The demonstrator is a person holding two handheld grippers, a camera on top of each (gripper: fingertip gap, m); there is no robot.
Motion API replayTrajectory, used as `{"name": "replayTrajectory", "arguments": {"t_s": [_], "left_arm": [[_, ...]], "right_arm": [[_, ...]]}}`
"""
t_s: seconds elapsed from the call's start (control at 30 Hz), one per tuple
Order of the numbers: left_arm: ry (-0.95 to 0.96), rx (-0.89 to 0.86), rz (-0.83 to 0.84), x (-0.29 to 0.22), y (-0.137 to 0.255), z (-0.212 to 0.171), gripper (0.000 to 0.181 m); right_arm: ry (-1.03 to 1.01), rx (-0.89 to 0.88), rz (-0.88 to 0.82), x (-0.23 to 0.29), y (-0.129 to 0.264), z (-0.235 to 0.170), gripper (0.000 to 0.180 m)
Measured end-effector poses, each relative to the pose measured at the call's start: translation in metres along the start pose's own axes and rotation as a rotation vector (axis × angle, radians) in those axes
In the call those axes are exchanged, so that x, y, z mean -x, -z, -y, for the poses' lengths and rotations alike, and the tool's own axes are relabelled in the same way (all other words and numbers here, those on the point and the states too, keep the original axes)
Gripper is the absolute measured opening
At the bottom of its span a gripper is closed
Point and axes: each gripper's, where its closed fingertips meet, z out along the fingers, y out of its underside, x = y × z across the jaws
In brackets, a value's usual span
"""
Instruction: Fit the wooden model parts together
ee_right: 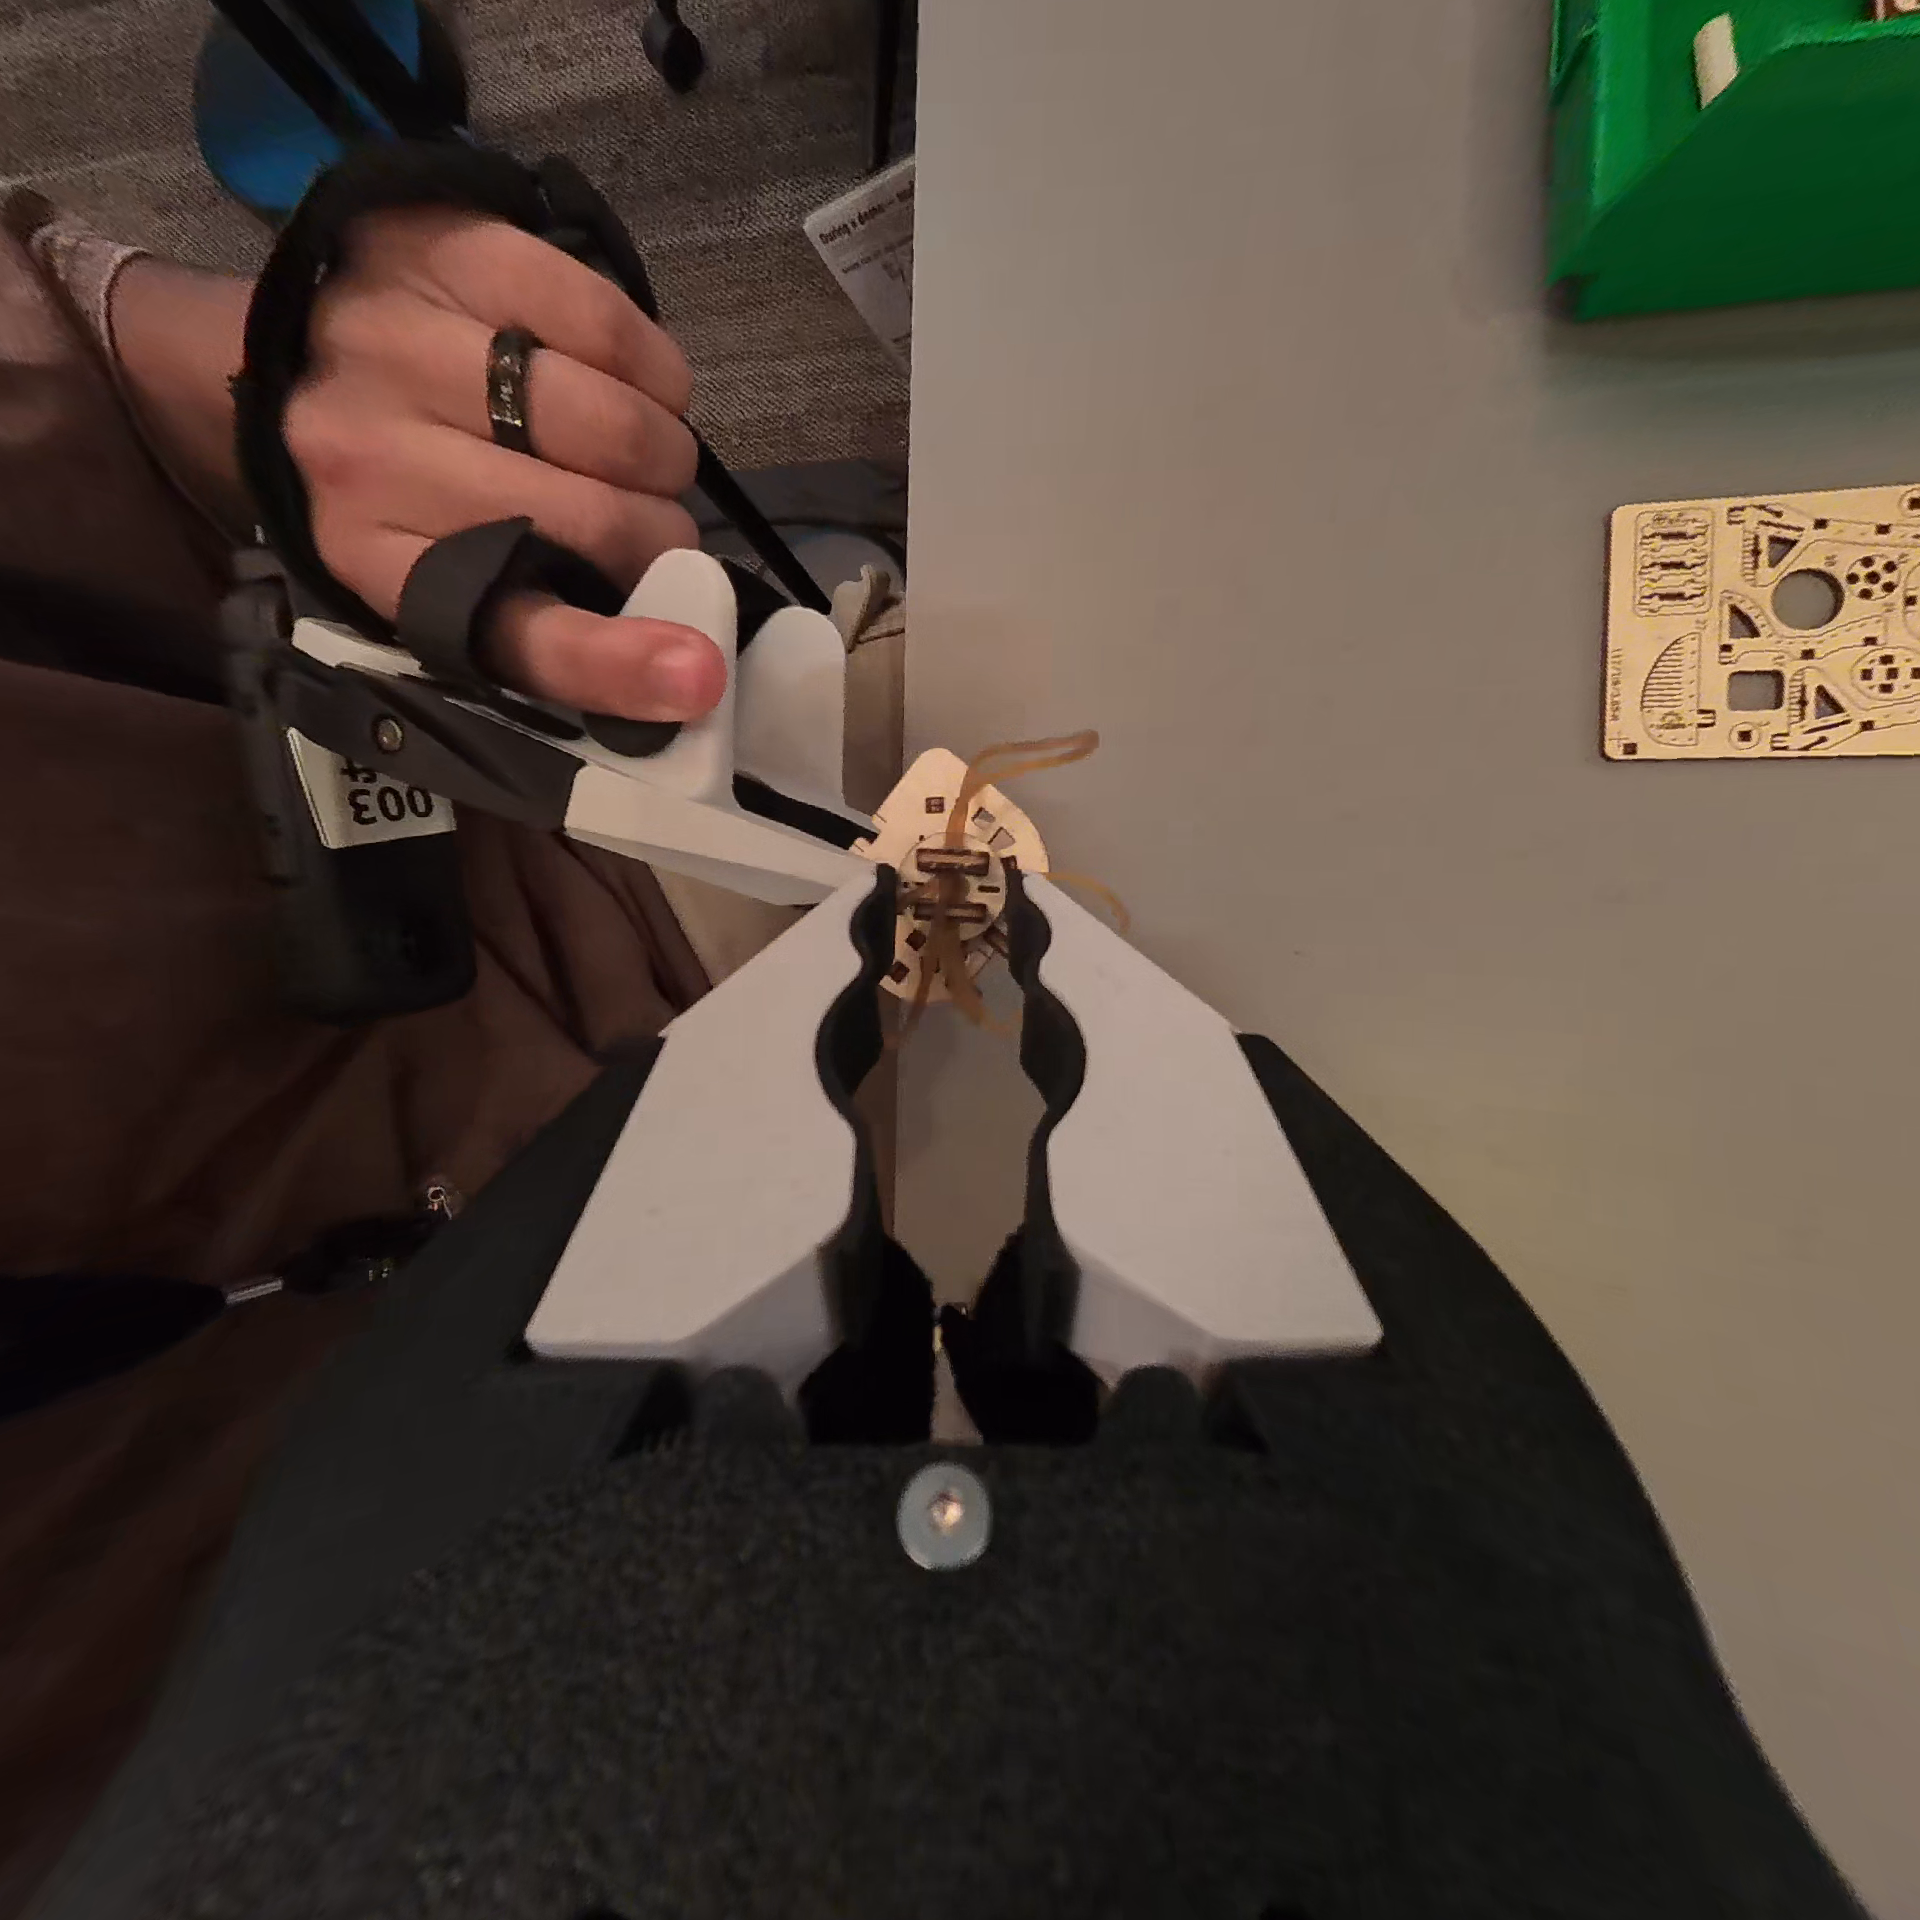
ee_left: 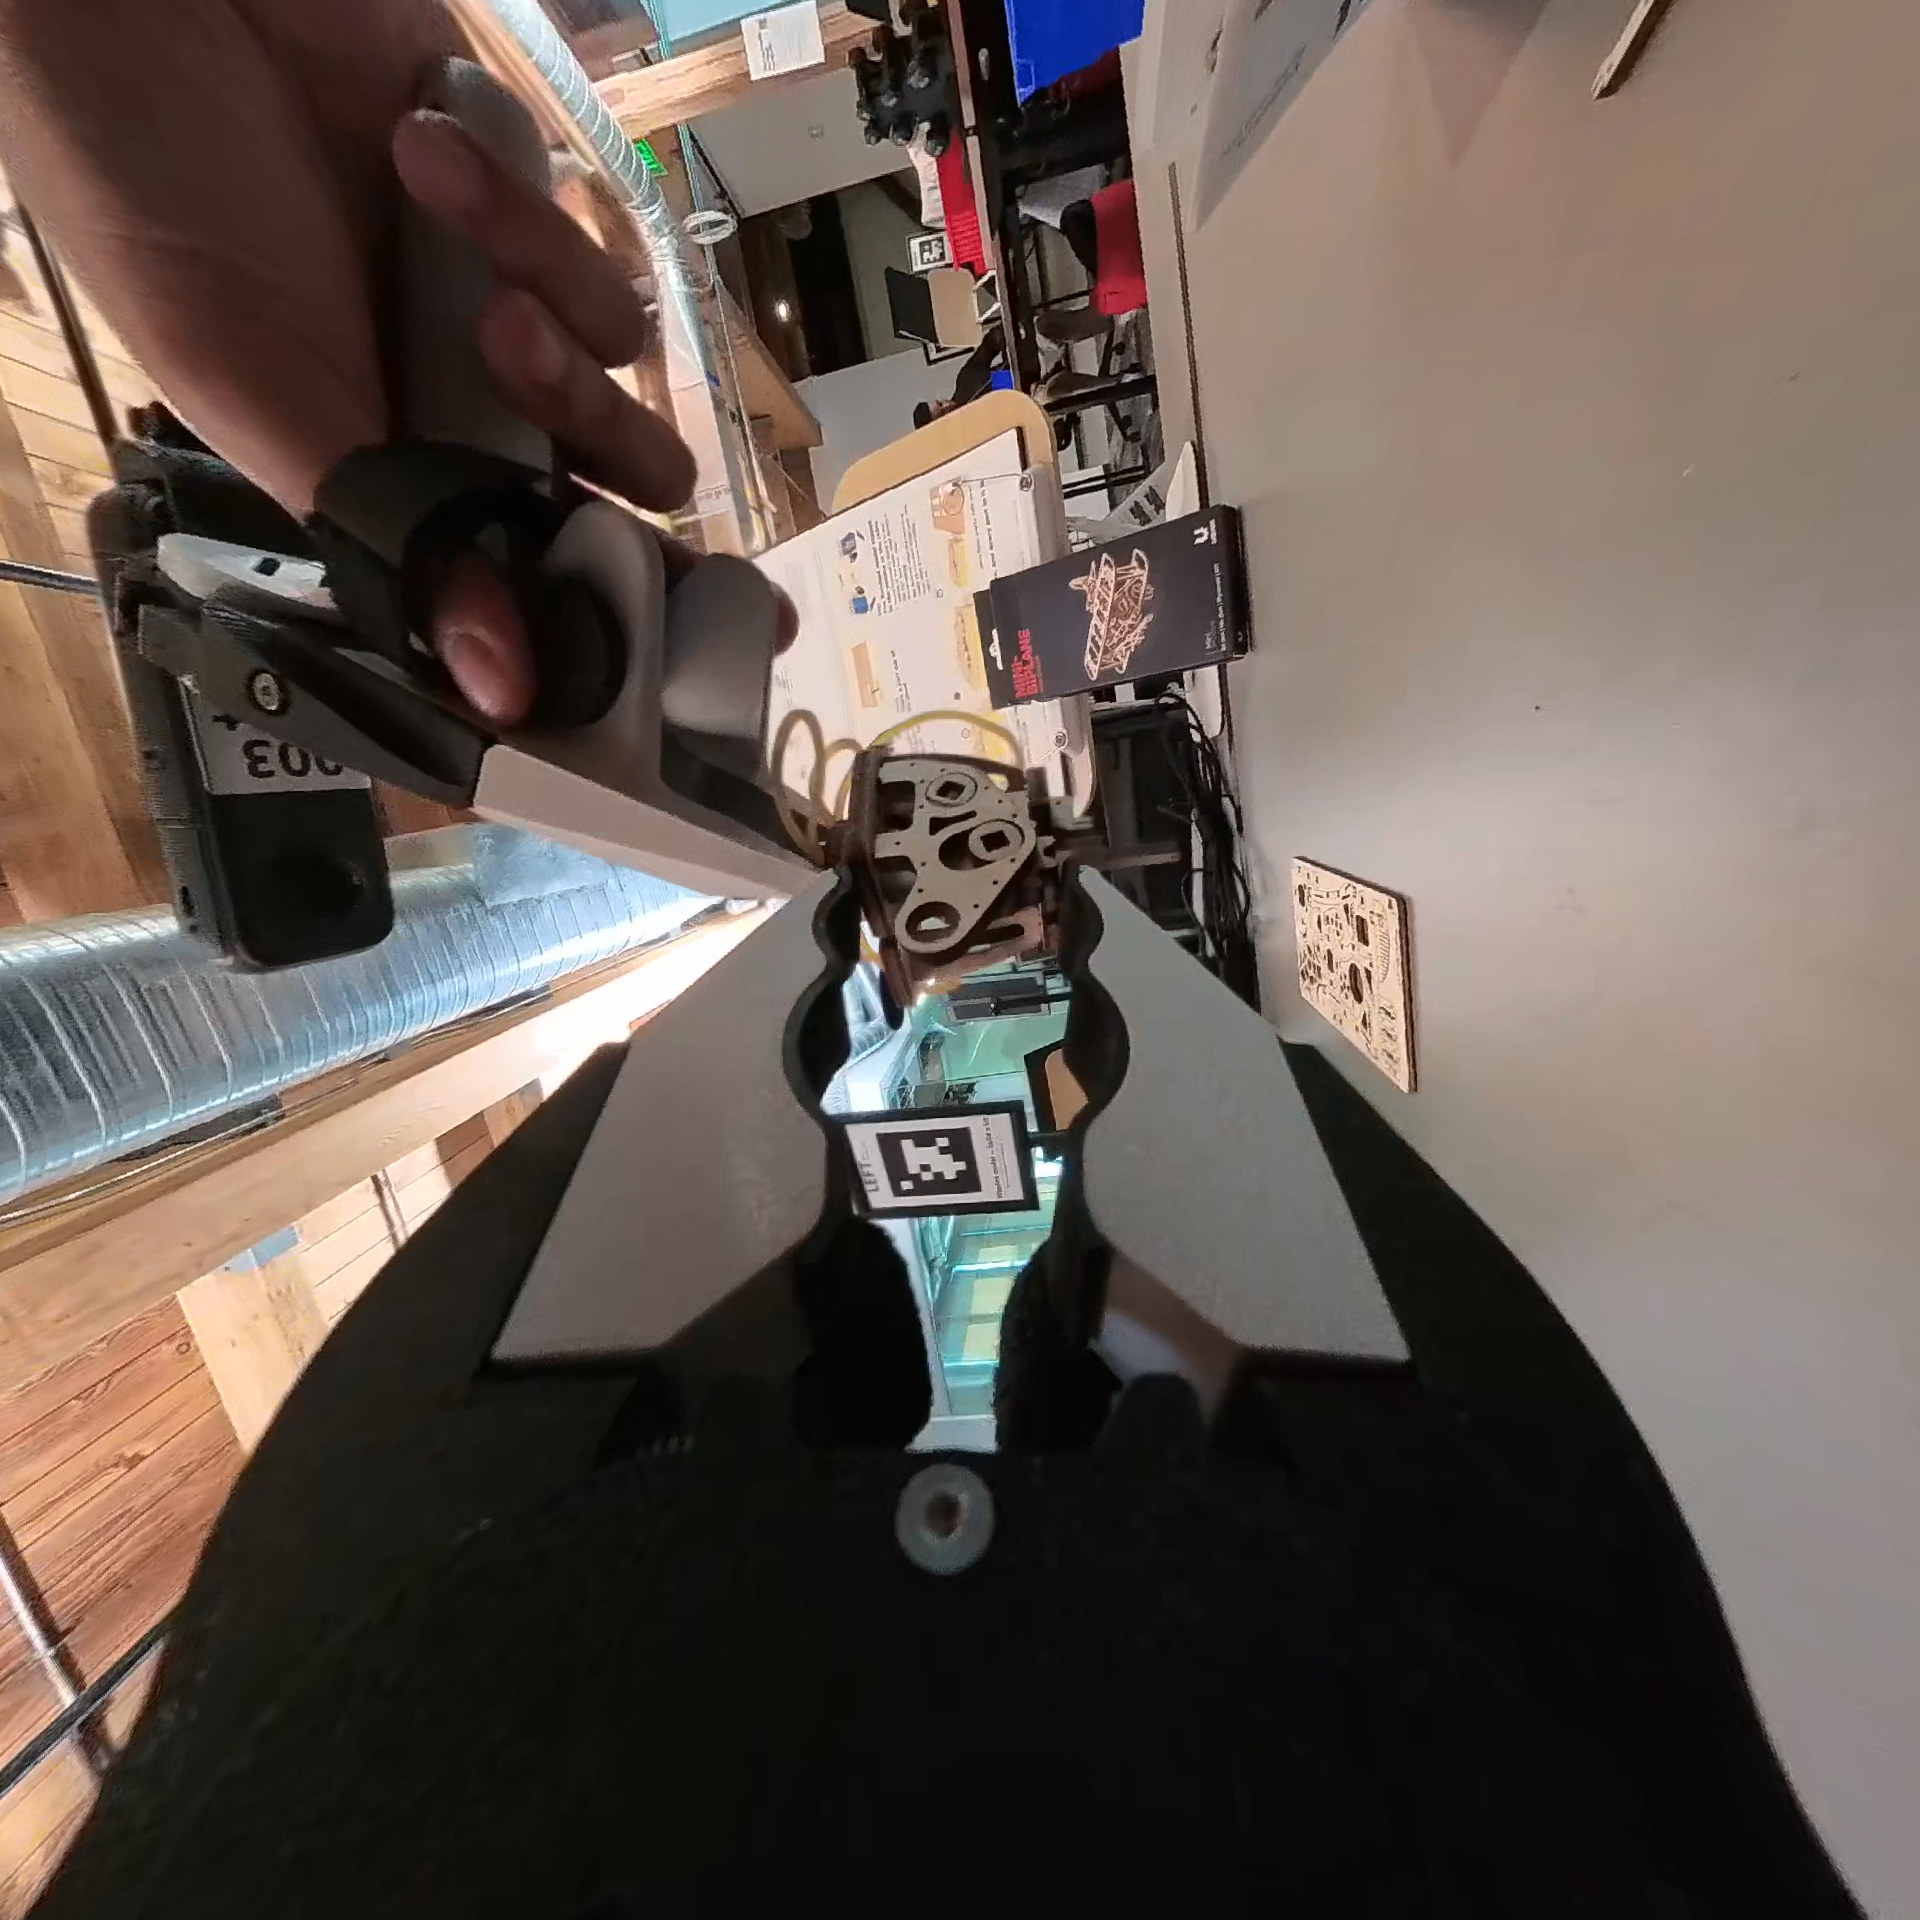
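A small wooden model assembly [ee_left: 956,862] of brown laser-cut plates with yellow rubber bands [ee_left: 800,758] looped on it is held in the air beside the table edge. My left gripper [ee_left: 956,894] is shut on it, one finger on each side. My right gripper [ee_right: 953,883] is shut on the same assembly [ee_right: 935,805] from another side, over a round plate with two slotted tabs. Rubber band loops [ee_right: 1039,748] stick out above it. Each view also shows the other gripper's white finger [ee_left: 644,821] [ee_right: 707,842] coming in from the left, held by a hand.
A flat sheet of uncut wooden parts [ee_right: 1766,634] lies on the grey table [ee_right: 1247,416]; it also shows in the left wrist view [ee_left: 1351,977]. A black kit box [ee_left: 1122,613] and an open instruction booklet [ee_left: 914,603] stand behind. A green bin [ee_right: 1714,156] sits at the far right. My two grippers' fingertips are within a few centimetres of each other.
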Motion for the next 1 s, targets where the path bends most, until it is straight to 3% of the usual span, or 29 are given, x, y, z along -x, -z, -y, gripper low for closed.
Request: {"name": "replayTrajectory", "arguments": {"t_s": [0.03,0.23,0.37,0.43,0.53,0.6,0.73,0.9,1.0], "left_arm": [[0.002,0.002,0.007,0.002,0.000,-0.001,0.035],[0.038,0.005,0.055,0.014,0.003,-0.004,0.035],[0.101,-0.023,0.081,0.022,0.006,-0.003,0.035],[0.169,-0.055,0.095,0.030,0.008,0.000,0.035],[0.243,-0.105,0.125,0.042,0.013,0.005,0.035],[0.284,-0.151,0.132,0.047,0.016,0.012,0.035],[0.311,-0.197,0.127,0.049,0.018,0.023,0.035],[0.349,-0.208,0.100,0.046,0.018,0.028,0.035],[0.382,-0.201,0.092,0.047,0.017,0.027,0.035]], "right_arm": [[0.000,-0.005,0.003,0.001,0.001,0.002,0.020],[0.014,-0.100,0.061,0.009,0.026,0.016,0.032],[0.202,-0.245,0.019,0.005,0.052,0.022,0.037],[0.259,-0.306,0.014,0.002,0.052,0.015,0.053],[0.256,-0.454,0.271,0.032,0.047,0.005,0.073],[0.202,-0.502,0.323,0.035,0.040,0.005,0.077],[0.116,-0.605,0.405,0.038,0.030,0.003,0.070],[0.120,-0.674,0.436,0.044,0.023,-0.004,0.046],[0.081,-0.707,0.444,0.043,0.024,-0.003,0.045]]}}
